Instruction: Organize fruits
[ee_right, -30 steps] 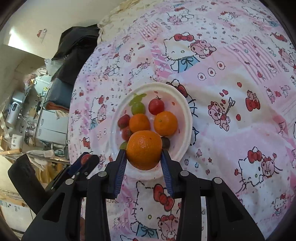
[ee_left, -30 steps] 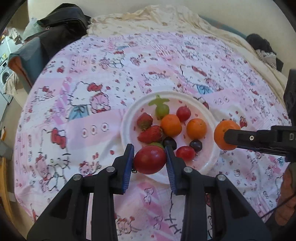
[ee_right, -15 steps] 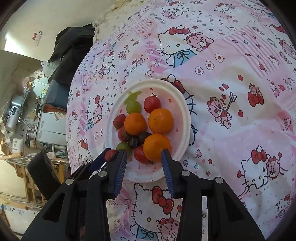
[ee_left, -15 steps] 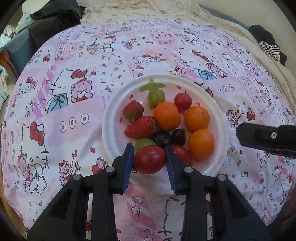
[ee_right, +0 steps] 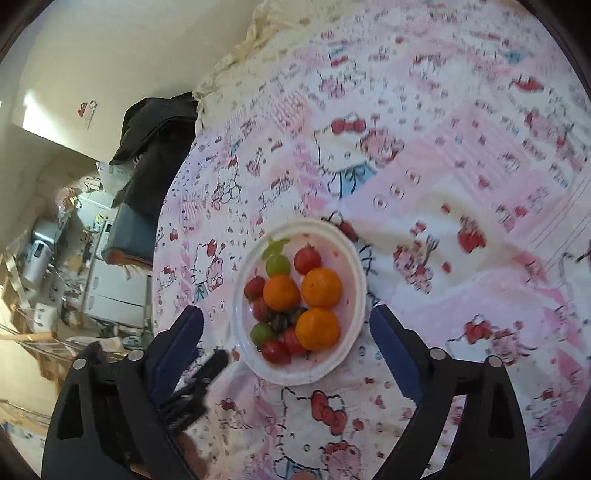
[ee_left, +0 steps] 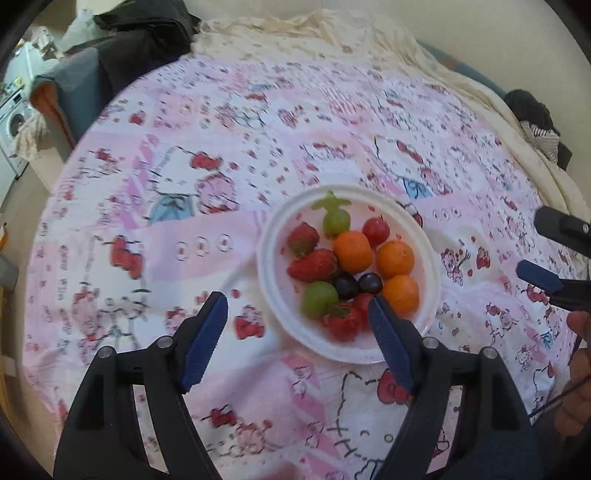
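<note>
A white plate [ee_left: 430, 254] sits on the pink Hello Kitty sheet and holds three oranges [ee_left: 395, 258], strawberries [ee_left: 313, 264], green grapes [ee_left: 320, 298], dark grapes [ee_left: 346, 285] and red tomatoes [ee_left: 345, 321]. My left gripper [ee_left: 297, 336] is open and empty just in front of the plate's near edge. My right gripper [ee_right: 286, 354] is open and empty, with the plate [ee_right: 358, 273] between its fingers in view. The right gripper also shows at the right edge of the left wrist view [ee_left: 554, 254].
The bed is covered by the pink sheet [ee_left: 229, 155], with a cream blanket [ee_left: 295, 33] at the far side. Dark clothes [ee_left: 140, 33] lie at the far left corner. Beyond the bed edge stand appliances and clutter [ee_right: 55, 280].
My left gripper opened and left the red tomato on the plate, then drew back. My right gripper, having released the orange onto the plate, opened wider and pulled back.
</note>
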`<state>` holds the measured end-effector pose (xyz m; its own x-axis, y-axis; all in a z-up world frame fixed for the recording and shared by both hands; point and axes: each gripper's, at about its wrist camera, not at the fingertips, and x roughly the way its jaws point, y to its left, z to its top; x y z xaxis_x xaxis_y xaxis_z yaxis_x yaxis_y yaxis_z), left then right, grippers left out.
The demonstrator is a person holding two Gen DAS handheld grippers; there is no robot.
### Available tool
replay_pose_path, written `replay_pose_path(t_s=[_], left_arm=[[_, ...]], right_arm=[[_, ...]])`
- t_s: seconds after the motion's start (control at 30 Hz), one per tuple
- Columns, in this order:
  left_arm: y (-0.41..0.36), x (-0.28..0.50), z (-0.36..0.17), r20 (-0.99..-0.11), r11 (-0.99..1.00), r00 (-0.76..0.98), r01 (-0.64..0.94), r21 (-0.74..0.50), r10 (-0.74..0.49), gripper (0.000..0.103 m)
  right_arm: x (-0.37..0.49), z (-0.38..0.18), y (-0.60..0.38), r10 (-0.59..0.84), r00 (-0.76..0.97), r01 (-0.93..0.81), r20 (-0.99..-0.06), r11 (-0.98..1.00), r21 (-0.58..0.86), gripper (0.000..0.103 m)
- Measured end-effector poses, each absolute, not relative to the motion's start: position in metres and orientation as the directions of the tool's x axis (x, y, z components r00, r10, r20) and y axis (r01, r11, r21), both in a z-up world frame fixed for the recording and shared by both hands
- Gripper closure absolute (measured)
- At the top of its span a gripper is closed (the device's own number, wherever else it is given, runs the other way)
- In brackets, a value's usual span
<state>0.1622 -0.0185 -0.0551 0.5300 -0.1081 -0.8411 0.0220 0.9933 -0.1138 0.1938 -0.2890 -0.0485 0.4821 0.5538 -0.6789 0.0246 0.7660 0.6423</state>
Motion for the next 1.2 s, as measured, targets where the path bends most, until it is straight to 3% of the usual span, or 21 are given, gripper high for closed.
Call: replay_pose_path(t_s=[0.4,0.43,0.5,0.57,0.67,0.8,1.2], left_arm=[[0.013,0.091,0.013,-0.733,0.995,0.679,-0.034,-0.098,-0.049,0.027],[0.015,0.084,0.017,-0.721,0.995,0.692,-0.033,-0.094,-0.045,0.026],[0.017,0.072,0.023,-0.706,0.995,0.707,-0.03,-0.093,-0.045,0.014],[0.019,0.057,0.028,-0.688,0.994,0.723,-0.02,-0.104,-0.057,0.012],[0.017,0.042,0.03,-0.678,0.994,0.732,-0.013,-0.109,-0.065,0.012],[0.016,0.021,0.028,-0.659,0.993,0.75,-0.026,-0.117,-0.058,0.0],[0.009,0.009,0.005,-0.692,0.995,0.721,-0.041,-0.09,-0.032,0.0]], right_arm=[[0.124,0.0,-0.262,0.427,0.6,-0.15,-0.676,0.891,0.43,0.0],[0.114,0.003,-0.257,0.415,0.617,-0.168,-0.669,0.9,0.403,0.0],[0.096,0.007,-0.248,0.393,0.645,-0.197,-0.656,0.914,0.355,0.0],[0.082,0.009,-0.243,0.373,0.662,-0.21,-0.65,0.925,0.317,0.0],[0.064,0.009,-0.234,0.339,0.667,-0.225,-0.663,0.941,0.254,0.0],[0.043,0.011,-0.226,0.307,0.699,-0.228,-0.646,0.952,0.206,0.0],[0.034,0.0,-0.21,0.259,0.72,-0.216,-0.644,0.965,0.146,0.0]])
